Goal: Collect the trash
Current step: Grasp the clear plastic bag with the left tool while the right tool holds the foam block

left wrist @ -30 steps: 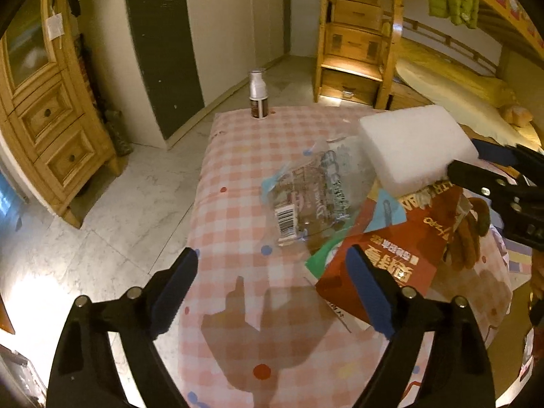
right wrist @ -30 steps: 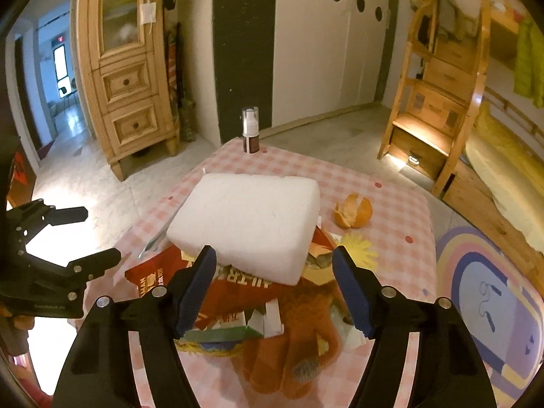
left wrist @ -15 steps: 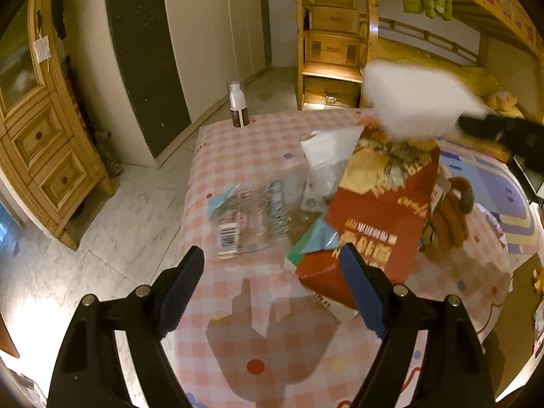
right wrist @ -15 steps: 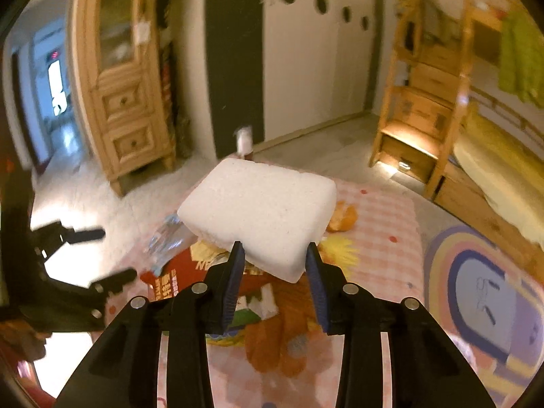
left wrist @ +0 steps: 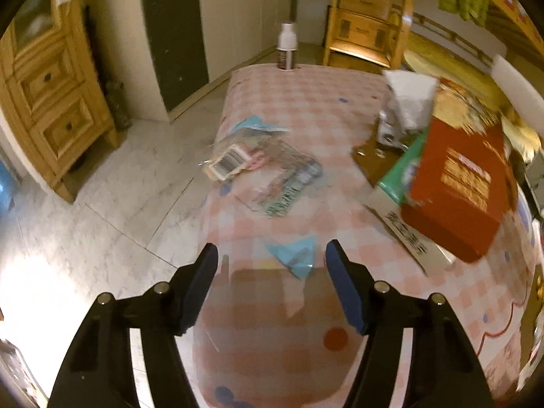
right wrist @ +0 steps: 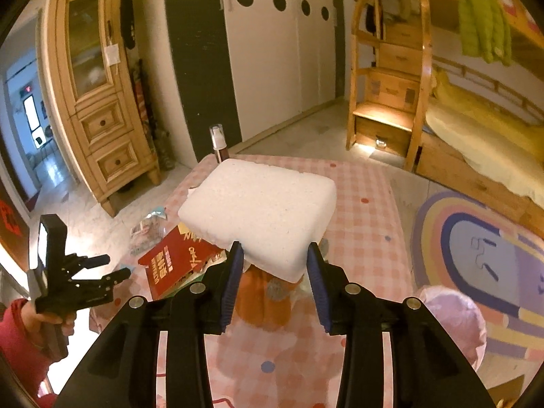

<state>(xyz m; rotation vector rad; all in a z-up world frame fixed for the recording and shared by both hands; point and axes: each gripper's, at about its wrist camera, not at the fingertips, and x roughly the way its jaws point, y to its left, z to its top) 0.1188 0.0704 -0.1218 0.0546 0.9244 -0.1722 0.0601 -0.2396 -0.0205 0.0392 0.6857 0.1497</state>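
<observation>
My right gripper (right wrist: 274, 268) is shut on a white foam block (right wrist: 258, 210) and holds it above the table. My left gripper (left wrist: 270, 282) is open and empty, low over the pink checked table (left wrist: 306, 102), with a small blue wrapper scrap (left wrist: 294, 255) between its fingers. It also shows in the right wrist view (right wrist: 112, 267) at the left. A clear plastic wrapper with a barcode (left wrist: 258, 166) lies ahead of it. A red carton (left wrist: 455, 183) lies over a green packet (left wrist: 404, 173) and white paper (left wrist: 409, 102) at the right.
A small pump bottle (left wrist: 287, 47) stands at the table's far edge. An orange knitted glove (right wrist: 261, 299) lies under the foam block. A pink bin bag (right wrist: 452, 319) sits at the lower right. A wooden cabinet (right wrist: 98, 102) and bunk bed stairs (right wrist: 387, 78) stand beyond.
My left gripper has dropped lower and moved left along the table. My right gripper has lifted the foam block higher; the red carton has shifted beneath it.
</observation>
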